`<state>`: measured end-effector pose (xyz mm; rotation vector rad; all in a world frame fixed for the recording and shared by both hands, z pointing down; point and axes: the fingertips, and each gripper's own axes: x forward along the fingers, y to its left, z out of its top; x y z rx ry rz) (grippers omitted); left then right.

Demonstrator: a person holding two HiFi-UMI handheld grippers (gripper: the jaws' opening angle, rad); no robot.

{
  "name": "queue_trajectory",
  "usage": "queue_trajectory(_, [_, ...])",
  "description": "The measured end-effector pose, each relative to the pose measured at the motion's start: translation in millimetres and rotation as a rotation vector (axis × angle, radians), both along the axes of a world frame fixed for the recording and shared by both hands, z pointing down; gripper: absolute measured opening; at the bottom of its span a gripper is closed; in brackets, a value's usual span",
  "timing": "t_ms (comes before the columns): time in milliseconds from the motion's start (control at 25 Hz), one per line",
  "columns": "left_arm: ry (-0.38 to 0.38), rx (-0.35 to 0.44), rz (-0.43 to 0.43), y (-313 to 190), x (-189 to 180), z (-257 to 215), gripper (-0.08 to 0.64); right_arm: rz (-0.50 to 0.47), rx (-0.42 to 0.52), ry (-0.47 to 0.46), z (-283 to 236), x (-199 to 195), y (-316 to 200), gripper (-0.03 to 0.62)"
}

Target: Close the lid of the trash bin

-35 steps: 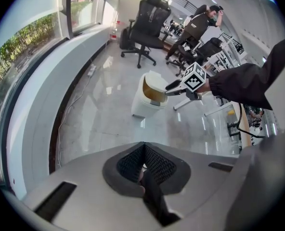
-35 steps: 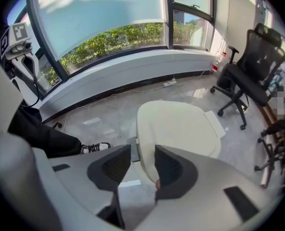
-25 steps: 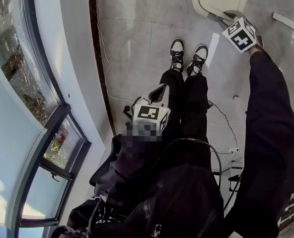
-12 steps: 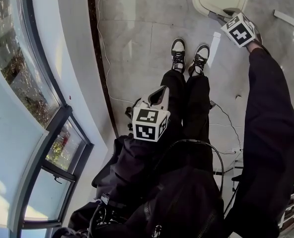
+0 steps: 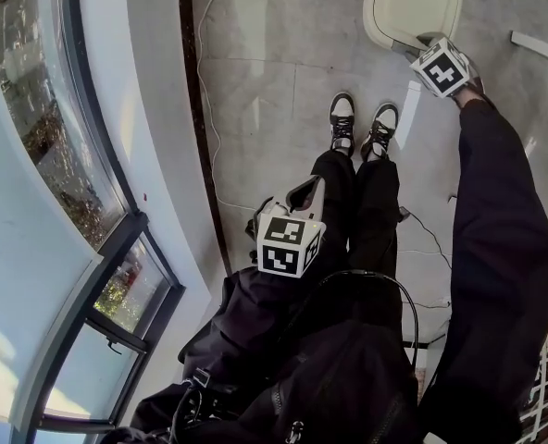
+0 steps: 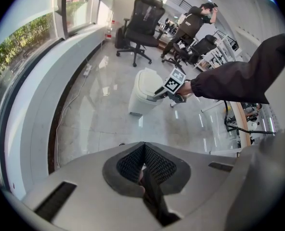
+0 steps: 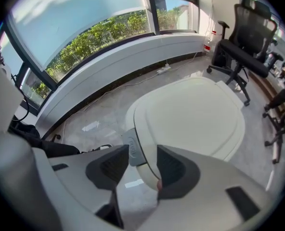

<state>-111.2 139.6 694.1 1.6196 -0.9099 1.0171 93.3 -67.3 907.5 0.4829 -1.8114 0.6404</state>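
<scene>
Right tool [image 7: 142, 154] angled down, jaws opening astride lid [image 7: 190, 114].

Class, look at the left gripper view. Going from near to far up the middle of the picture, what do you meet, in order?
left gripper → white trash bin → black office chair

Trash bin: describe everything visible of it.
The trash bin is cream-white, plastic-looking, with rounded corners, standing upright on the grey tiled floor ahead of the person's shoes. Its lid lies down flat on the body, with a grey tab at the front edge. The right gripper straddles that edge; its jaws have just been opening, pads apparently off it.
</scene>
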Motion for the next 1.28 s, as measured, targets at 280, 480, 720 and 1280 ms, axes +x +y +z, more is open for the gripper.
queue_trajectory(280, [0.006,0.068,0.001,-15.8,1.1,-23.9,0.002,0.187,0.179,-0.08,-79.2,2.2,-1.0,0.183])
queue_trajectory(480, [0.079,0.289,0.03,-80.9,37.9,-104.4,0.002,0.438,0.408,-0.186,-233.9,27.9,-4.9,0.111])
queue_trajectory(720, [0.156,0.566,0.028,-154.7,76.0,-235.6,0.002,0.585,0.638,-0.253,-420.9,44.3,7.6,0.006])
queue_trajectory(1280, [0.316,1.002,0.025,-197.8,115.8,-501.2,0.002,0.698,0.998,-0.43,-707.4,35.4,56.5,0.006])
